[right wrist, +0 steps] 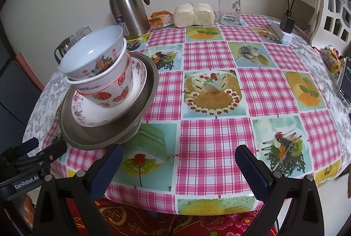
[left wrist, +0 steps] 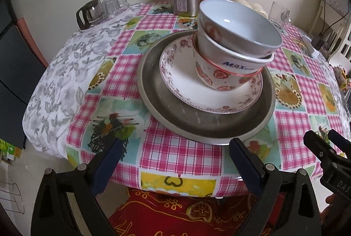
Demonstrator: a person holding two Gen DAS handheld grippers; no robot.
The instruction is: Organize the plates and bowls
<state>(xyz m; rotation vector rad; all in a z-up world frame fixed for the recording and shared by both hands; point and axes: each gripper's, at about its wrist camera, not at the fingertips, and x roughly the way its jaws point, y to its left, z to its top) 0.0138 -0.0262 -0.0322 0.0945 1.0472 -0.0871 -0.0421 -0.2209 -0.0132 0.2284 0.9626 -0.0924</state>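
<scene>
While a stack of dishes is sitting on the round table (right wrist: 210, 56) with its pink checked cloth, both grippers are hovering at the near edge with nothing in them. The left gripper (left wrist: 175, 148) is holding its jaws wide apart, its fingers straddling the near rim of the steel tray (left wrist: 175, 117) without clearly touching it. The right gripper (right wrist: 178, 154) is gaping just as wide over bare cloth, to the right of the stack. On the tray a floral plate (left wrist: 182, 91) is lying, and three nested bowls are leaning on it: a strawberry bowl (left wrist: 219, 78) at the bottom, a white bowl marked MAX (left wrist: 241, 60) in it, a patterned bowl (left wrist: 239, 23) on top. A steel thermos jug (right wrist: 128, 9) is standing behind.
</scene>
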